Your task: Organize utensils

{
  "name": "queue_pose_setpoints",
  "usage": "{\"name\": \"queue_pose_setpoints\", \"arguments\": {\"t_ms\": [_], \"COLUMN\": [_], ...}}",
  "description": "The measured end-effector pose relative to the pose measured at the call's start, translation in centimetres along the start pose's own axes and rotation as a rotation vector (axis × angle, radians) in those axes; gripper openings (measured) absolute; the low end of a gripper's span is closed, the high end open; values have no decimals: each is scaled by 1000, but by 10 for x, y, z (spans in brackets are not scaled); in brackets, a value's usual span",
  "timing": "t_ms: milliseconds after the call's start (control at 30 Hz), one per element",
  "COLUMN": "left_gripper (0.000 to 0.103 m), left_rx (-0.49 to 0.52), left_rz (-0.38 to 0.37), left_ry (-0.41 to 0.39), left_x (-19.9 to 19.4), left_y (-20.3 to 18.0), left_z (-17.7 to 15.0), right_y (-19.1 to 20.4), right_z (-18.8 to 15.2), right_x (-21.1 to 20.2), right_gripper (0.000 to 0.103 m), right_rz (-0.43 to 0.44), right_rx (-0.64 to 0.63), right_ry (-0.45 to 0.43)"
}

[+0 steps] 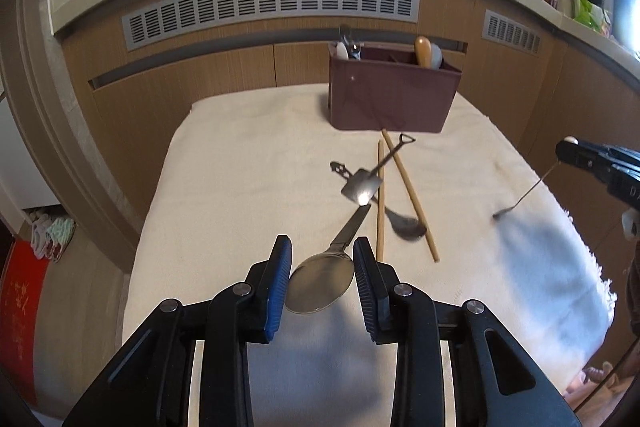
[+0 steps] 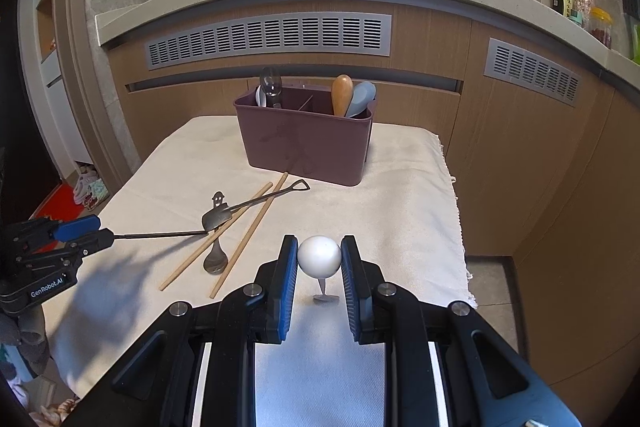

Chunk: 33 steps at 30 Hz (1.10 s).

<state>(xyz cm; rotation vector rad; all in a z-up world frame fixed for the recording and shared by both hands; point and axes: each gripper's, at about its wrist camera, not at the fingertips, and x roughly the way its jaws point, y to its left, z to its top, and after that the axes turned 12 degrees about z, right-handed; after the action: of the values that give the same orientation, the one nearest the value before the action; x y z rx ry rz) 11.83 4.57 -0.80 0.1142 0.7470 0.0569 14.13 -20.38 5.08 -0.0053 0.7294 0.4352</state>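
My left claw pinches a large steel spoon by its bowl, handle pointing toward the maroon plastic utensil caddy at the far end of the cream cloth-covered desk. My right claw grips a thin metal spoon with a white ball end. Near the caddy's front lie two wooden chopsticks, a small shovel-shaped steel spoon and a figure-handled spoon, crossing one another

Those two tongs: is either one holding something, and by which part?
Yes. The left tongs grip a metal spoon by its bowl. The right tongs grip a thin utensil by its white ball end.
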Motion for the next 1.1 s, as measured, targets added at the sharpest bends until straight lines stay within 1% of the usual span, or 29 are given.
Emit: {"name": "queue_pose_setpoints", "arguments": {"t_ms": [133,233,400,500,600,633,700,733,800,867,900,1000,1067,1100], "left_gripper": [30,24,23,23,24,25,31,32,37,37,41,53,54,54], "left_rx": [2,5,11,12,32,48,67,76,78,68,59,31,33,43], "left_rz": [-3,-5,-7,-3,-21,-32,-52,-58,-65,-61,-51,-34,-23,-38], "left_ry": [-13,-20,-44,-12,40,70,116,136,185,231,202,192,191,194], "left_x": [-4,-7,-11,-4,2,6,11,13,19,28,27,30,36,39], "left_y": [-3,-5,-7,1,12,14,15,15,12,9,9,5,-1,-5], "left_z": [3,4,12,14,1,-7,-26,-36,-57,-74,-77,-74,-67,-61], "right_y": [0,0,-1,-2,-2,-1,-1,-1,-1,-1,-1,0,0,0], "right_z": [0,1,1,0,0,0,0,0,0,0,-1,0,-1,-2], "right_x": [1,2,2,2,2,2,2,2,2,2,2,2,2,1], "right_gripper": [20,20,20,20,20,20,20,20,20,20,20,20,20,20], "right_rz": [4,4,2,5,6,7,8,9,12,13,13,13,13,14], "right_rx": [-4,-4,-4,-7,-12,-14,-17,-18,-18,-21,-22,-25,-27,-27], "right_ry": [0,-1,-3,-2,1,1,2,1,1,1,1,2,4,4]}}
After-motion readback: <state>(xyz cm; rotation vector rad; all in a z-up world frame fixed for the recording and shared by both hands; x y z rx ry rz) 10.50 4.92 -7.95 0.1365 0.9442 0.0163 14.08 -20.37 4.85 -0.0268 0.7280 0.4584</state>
